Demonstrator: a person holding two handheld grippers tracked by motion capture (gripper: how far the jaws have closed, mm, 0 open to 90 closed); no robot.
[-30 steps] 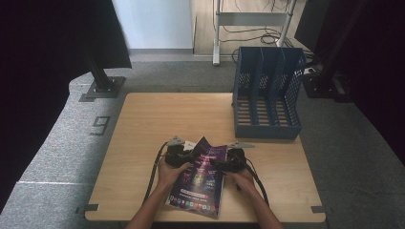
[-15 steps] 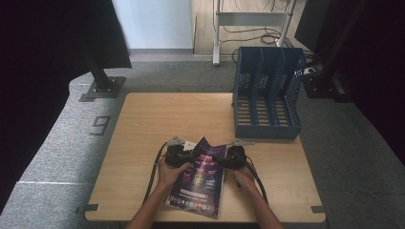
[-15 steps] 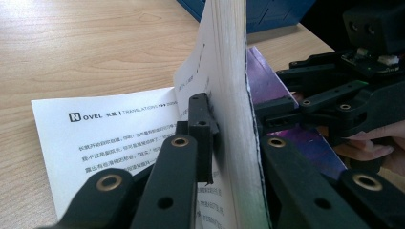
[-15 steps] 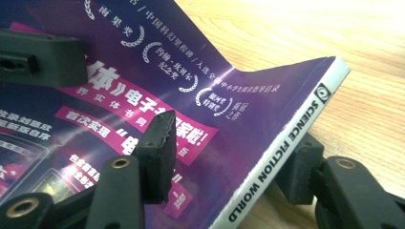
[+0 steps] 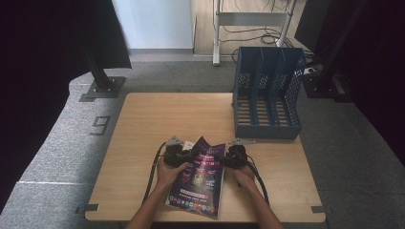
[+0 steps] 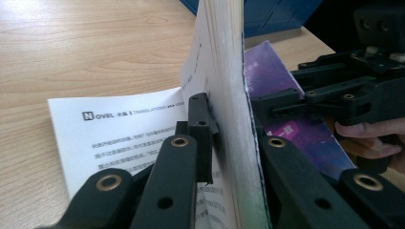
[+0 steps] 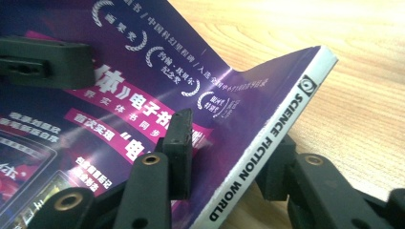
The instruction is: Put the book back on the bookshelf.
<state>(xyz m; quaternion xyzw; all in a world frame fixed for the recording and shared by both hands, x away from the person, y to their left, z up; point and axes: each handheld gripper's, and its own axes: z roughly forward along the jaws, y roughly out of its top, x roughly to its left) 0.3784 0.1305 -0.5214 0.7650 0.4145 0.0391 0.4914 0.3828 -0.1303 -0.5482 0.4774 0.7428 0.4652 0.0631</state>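
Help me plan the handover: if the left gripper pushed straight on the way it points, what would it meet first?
Probably the right gripper, just past the magazine that the left gripper clamps by its pages; depth is hard to judge.

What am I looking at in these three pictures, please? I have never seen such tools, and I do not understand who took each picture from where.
A person sits at a wooden table and holds a hand tool in each hand. Each tool has two black fingers that pinch things. One picture comes from a camera above the table; the other two come from small cameras riding on the tools. The left gripper is shut on a thick bunch of pages of a purple magazine, seen edge-on from its own camera. The right gripper has its fingers on both sides of the spine side, marked "Science Fiction World"; its jaws have just been closing. One white page lies flat on the table. A blue file rack stands behind.
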